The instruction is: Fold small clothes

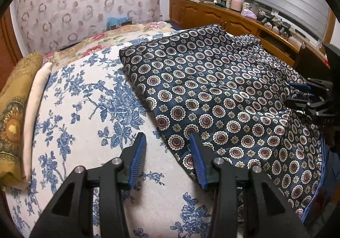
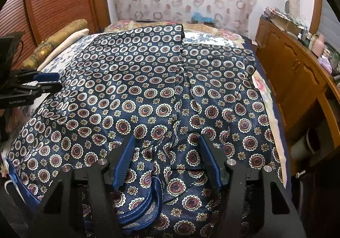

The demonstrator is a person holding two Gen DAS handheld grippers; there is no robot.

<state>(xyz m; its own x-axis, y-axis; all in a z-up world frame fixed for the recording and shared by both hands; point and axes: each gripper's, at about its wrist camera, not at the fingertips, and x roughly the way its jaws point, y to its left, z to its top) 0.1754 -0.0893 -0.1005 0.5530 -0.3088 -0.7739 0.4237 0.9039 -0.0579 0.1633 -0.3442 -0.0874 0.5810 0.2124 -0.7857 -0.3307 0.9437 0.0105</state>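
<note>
We see a dark navy garment (image 2: 148, 93) printed all over with round red-and-cream medallions and small gold motifs, spread across the bed (image 1: 89, 97), which is covered in a white cloth with blue flowers. The fabric has a satin sheen and lies mostly flat, with one long fold running from the far edge of the bed toward the near edge, and a bunched, wrinkled patch close to the near edge. A bright blue trim (image 2: 153, 197) curls there in a loop, and more blue edging shows along the garment's near left hem. The garment reaches almost to the right edge of the bed and leaves a wide bare strip of floral cloth along the left edge.

Both grippers tilt steeply down toward the bed. The left gripper (image 1: 167, 142) hovers at the garment's left border, one blue pad over bare bedcover and the other over the patterned cloth; its jaws stand partly apart and pinch nothing. The right gripper (image 2: 167, 146) is poised over the bunched patch near the near edge, its jaws spread moderately wide with wrinkled fabric lying between them; the pads do not press on it.

Folded cushions (image 1: 19, 110) lie along the bed's left edge.
</note>
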